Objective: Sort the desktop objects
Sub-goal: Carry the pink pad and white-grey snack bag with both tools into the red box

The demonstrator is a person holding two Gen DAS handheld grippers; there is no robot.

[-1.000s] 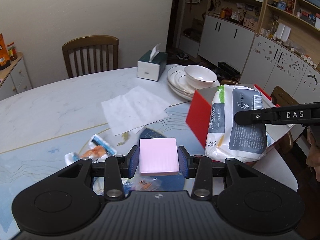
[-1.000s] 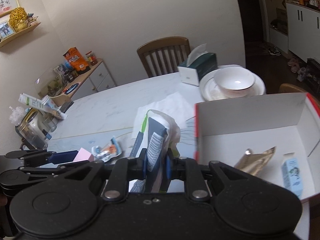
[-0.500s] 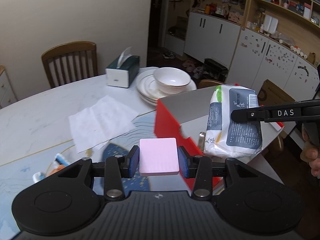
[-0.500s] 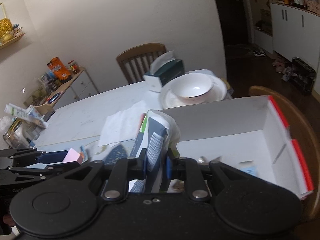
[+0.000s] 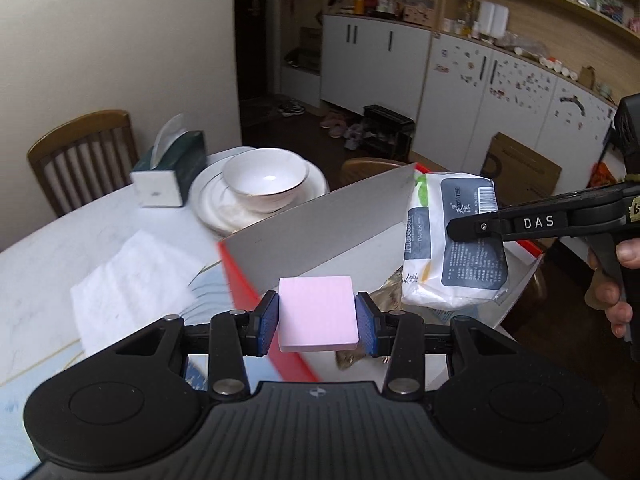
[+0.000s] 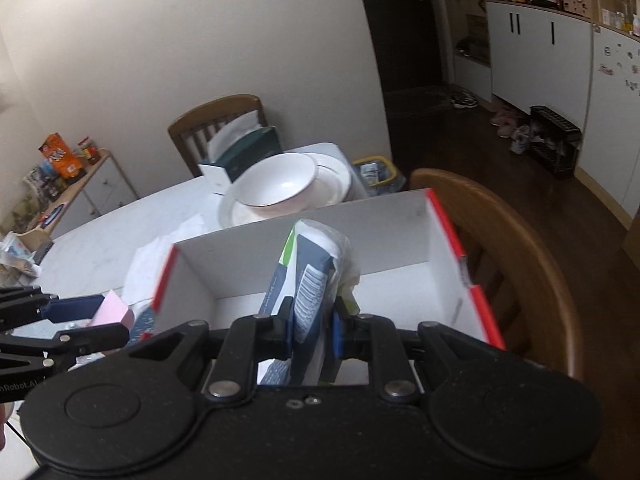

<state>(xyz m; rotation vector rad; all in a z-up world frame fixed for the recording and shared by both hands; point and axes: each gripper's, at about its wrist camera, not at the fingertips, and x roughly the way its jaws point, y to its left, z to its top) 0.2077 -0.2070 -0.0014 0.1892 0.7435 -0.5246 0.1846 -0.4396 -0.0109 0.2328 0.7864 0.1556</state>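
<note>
Left gripper (image 5: 317, 317) pinching a pink sticky-note pad (image 5: 317, 312) above the near red edge of the box (image 5: 320, 232). Right gripper (image 6: 311, 332) clamped on a tissue pack (image 6: 310, 280) over the box interior. Beyond: bowl (image 5: 266, 178) on plates (image 5: 212, 204), tissue box (image 5: 168, 172), chair (image 5: 80, 152).

soft, even indoor light, no hard shadows. a small glare spot sits inside the white bowl (image 5: 266, 178). both fisheye views bend the walls and darken at the corners (strongest at the top). the red box edge (image 5: 244, 276) smears with motion blur; the doorway (image 6: 404, 32) is dim.
</note>
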